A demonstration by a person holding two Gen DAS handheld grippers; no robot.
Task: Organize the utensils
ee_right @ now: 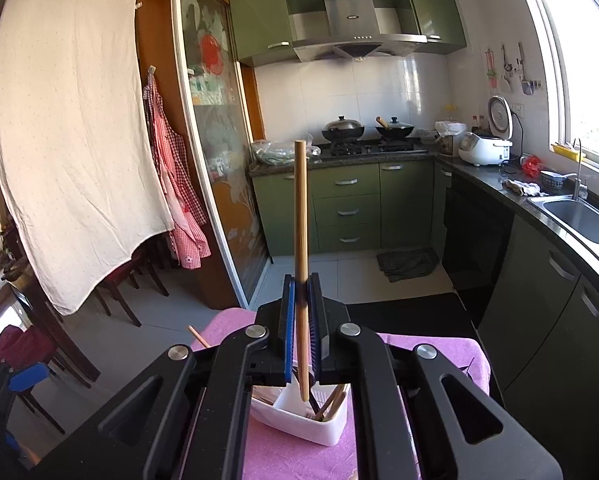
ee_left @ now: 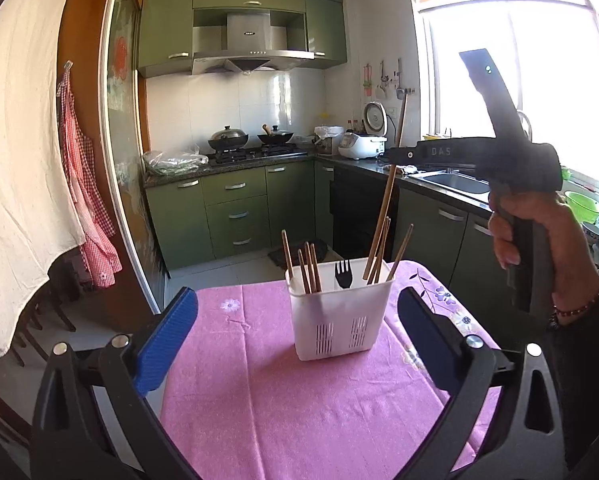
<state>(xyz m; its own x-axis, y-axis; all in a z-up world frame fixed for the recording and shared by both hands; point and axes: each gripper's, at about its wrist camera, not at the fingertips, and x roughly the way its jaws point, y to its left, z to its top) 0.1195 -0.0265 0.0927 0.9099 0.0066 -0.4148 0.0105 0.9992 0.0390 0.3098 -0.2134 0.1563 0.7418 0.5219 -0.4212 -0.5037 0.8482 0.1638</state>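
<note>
A white slotted utensil holder (ee_left: 339, 320) stands on the pink tablecloth (ee_left: 259, 400). Its left section holds several wooden chopsticks (ee_left: 309, 268), the middle one a black fork (ee_left: 342, 274), and the right one more chopsticks. My left gripper (ee_left: 298, 294) is open just in front of the holder, with nothing between its blue pads. My right gripper (ee_right: 301, 280), also seen as the right gripper (ee_left: 395, 156) from the side, is shut on one long chopstick (ee_right: 300, 208). That stick stands nearly upright over the holder (ee_right: 299, 420), its lower end at the right section.
A person's hand (ee_left: 539, 240) grips the right tool's handle at the table's right. Green cabinets, a stove with pans (ee_right: 363, 128) and a sink (ee_right: 579, 220) lie beyond. A white cloth (ee_right: 71, 140) hangs at the left above dark chairs.
</note>
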